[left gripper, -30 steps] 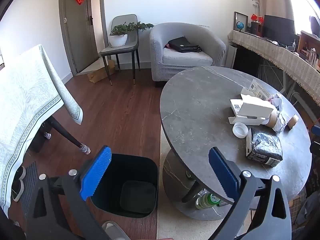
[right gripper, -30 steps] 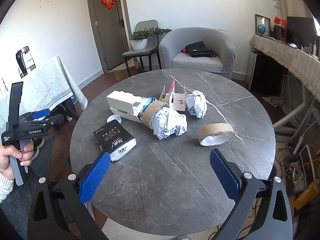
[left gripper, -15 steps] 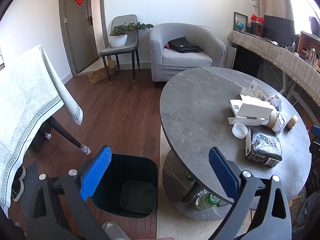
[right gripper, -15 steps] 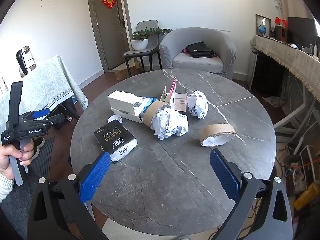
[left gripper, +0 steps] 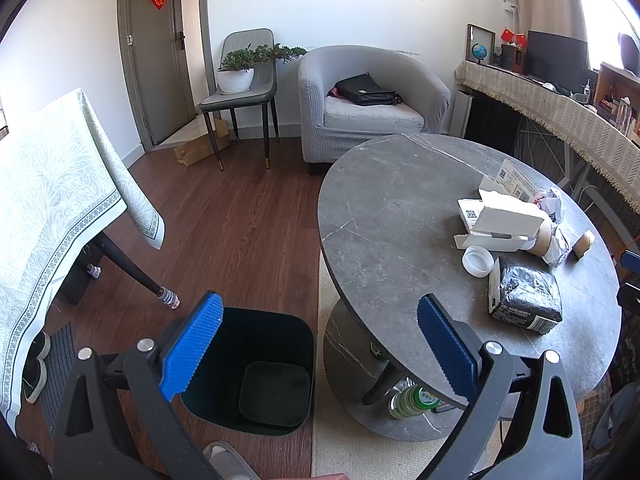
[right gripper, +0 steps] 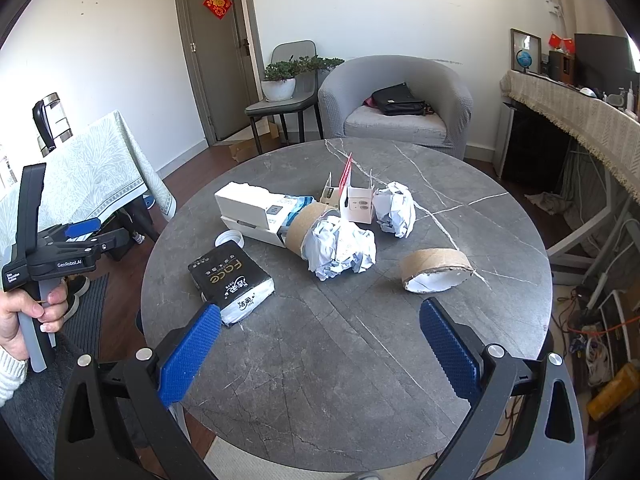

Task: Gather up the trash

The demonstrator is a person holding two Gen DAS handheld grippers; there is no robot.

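I judge the job barely begun: my left hand-held gripper [left gripper: 316, 344] and right hand-held gripper [right gripper: 320, 344] both hang with jaws wide apart, holding nothing. The crumpled paper [right gripper: 342, 246], cardboard ring [right gripper: 436, 270] and white box [right gripper: 250, 210] lie on the surface [right gripper: 360, 360]. The black bin [left gripper: 256, 364] on the floor looks empty, though its depths are dim.

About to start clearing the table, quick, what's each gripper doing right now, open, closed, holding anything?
Left gripper: open, holding nothing, above the black bin.
Right gripper: open, holding nothing, over the round table.
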